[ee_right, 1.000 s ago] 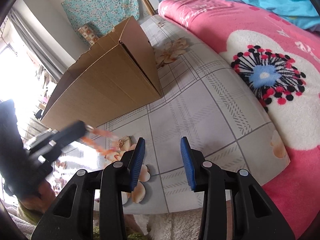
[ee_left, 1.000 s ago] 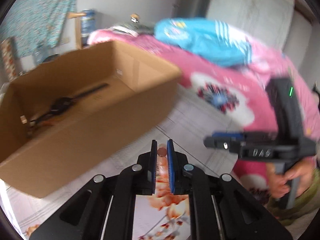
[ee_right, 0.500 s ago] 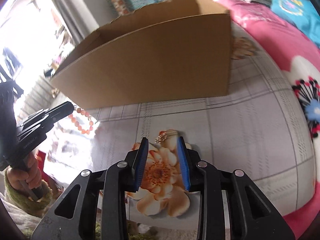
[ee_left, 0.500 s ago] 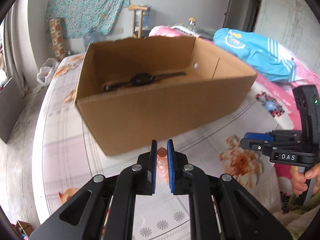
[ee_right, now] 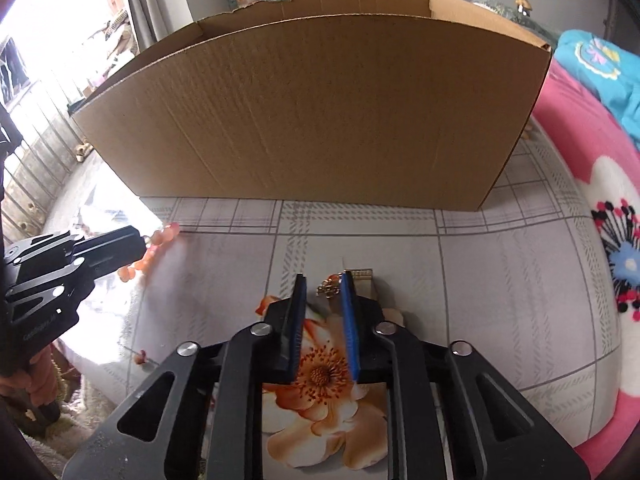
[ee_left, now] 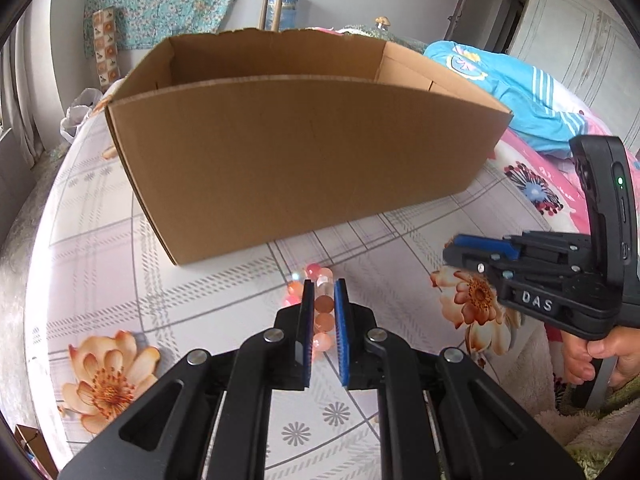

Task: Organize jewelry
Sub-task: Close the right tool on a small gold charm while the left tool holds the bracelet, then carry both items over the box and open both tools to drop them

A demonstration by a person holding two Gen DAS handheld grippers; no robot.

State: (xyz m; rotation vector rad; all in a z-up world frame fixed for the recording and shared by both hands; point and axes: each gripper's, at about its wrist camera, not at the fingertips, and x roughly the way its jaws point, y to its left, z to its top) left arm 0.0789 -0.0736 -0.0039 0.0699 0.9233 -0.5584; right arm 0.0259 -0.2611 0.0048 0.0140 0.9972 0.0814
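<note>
My left gripper (ee_left: 323, 286) is shut on an orange-pink bead bracelet (ee_left: 322, 305), held low over the floral cloth just in front of the cardboard box (ee_left: 296, 160). The beads also hang from its tip in the right wrist view (ee_right: 154, 246). My right gripper (ee_right: 323, 280) is open, lowered around a small gold chain piece (ee_right: 328, 286) that lies on the cloth, with a gold strip (ee_right: 360, 276) just right of it. The right gripper also shows in the left wrist view (ee_left: 480, 254). The box inside is hidden from both views.
A pink flowered blanket (ee_right: 592, 200) and a blue garment (ee_left: 520, 88) lie to the right. A single loose bead (ee_right: 140, 357) lies on the cloth at the left front. A wooden chair (ee_left: 274, 0) stands behind the box.
Both grippers have dropped lower and closer to the box front. The right gripper has come down around the gold chain. The bracelet now hangs near the cloth.
</note>
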